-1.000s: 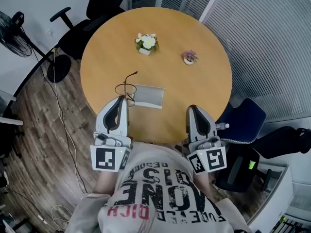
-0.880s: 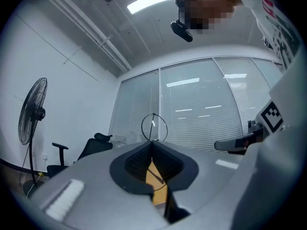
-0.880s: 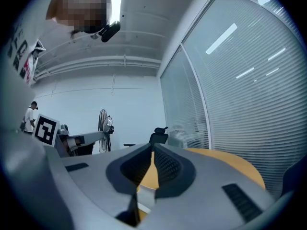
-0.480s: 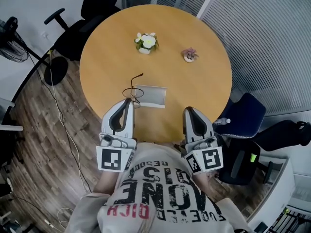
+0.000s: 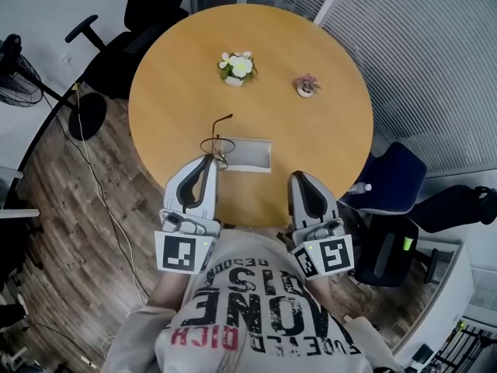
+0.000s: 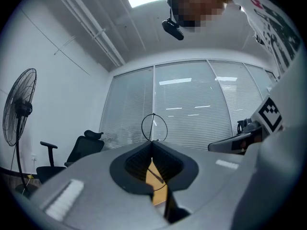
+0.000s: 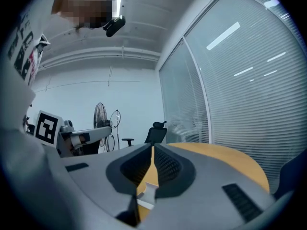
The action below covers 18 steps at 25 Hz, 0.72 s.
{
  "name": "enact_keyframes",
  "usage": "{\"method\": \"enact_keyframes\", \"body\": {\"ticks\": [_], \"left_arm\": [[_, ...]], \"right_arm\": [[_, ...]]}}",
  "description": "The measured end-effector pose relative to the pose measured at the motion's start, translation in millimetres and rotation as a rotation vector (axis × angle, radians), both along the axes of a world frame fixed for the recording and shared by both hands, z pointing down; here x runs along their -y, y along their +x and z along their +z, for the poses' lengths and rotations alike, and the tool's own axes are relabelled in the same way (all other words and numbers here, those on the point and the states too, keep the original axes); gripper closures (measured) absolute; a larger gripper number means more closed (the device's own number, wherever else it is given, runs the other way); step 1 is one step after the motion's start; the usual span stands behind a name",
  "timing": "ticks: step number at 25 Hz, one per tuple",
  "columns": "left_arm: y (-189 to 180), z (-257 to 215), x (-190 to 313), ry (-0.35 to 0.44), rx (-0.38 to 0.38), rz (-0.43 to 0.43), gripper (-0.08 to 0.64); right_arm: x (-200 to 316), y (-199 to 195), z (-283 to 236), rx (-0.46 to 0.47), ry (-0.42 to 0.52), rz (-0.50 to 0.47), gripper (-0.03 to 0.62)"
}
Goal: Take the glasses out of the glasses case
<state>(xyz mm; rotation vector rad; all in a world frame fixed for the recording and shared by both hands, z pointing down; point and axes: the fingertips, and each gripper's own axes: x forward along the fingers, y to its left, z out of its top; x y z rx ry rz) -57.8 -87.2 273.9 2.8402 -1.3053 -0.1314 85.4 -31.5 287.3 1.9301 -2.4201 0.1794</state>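
Left hand-held gripper (image 5: 209, 162) pinches glasses (image 5: 217, 143); shirt lettering (image 5: 256, 308) upside down.

Office: swivel chair (image 5: 116, 61), round meeting table (image 5: 318, 150), blinded glass walls (image 5: 435, 68).

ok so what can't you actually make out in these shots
glasses case: open or shut unclear, too small in the head view
glasses: left gripper view shows one rim; the body of the left gripper hides the rest
grip spot on the frame: wire too thin in the head view
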Motion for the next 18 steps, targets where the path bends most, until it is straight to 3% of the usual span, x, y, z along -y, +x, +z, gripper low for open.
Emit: {"method": "enact_keyframes", "body": {"ticks": [18], "left_arm": [[2.4,4.4,11.1,-0.013,-0.006,0.022,0.541]], "right_arm": [[8.7,4.6,6.1,0.002,-0.019,0.034,0.566]]}}
